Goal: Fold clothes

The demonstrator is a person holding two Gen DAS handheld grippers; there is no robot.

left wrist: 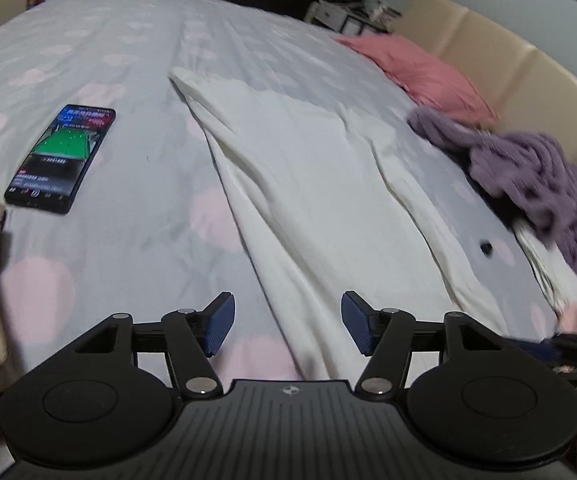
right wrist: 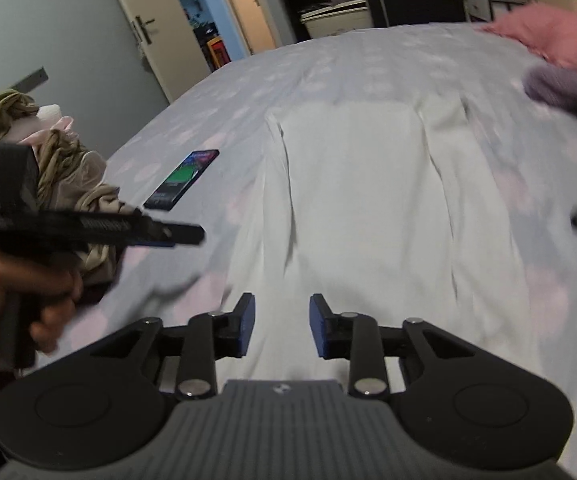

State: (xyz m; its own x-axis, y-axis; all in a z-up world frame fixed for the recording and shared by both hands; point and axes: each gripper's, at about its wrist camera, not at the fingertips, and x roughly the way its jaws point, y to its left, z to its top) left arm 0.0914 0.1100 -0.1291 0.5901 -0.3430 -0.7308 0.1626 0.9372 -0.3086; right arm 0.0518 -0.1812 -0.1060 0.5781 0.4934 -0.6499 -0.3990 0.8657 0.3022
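The white garment (right wrist: 368,184), spread along the bed (right wrist: 368,52), looks thin and limp, best pinched at its near hem by both empty, parted claws, left claw (left wrist: 286,324) and right claw (right wrist: 281,326).

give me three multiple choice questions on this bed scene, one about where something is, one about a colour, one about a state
1. Where does the phone lie relative to the white garment, seen from the grippers?
A. on top of it
B. on the bedspread to its left
C. beside the pink pillow

2. What colour is the knitted piece heaped near the headboard?
A. purple
B. green
C. orange

3. What state is the left gripper in?
A. shut on the white garment
B. shut on the phone
C. open, holding nothing

Answers:
1. B, the phone rests on bare bedspread left of the garment, apart from it.
2. A, the chunky knit reads purple in both views.
3. C, its blue pads stand wide apart with only cloth behind the gap.
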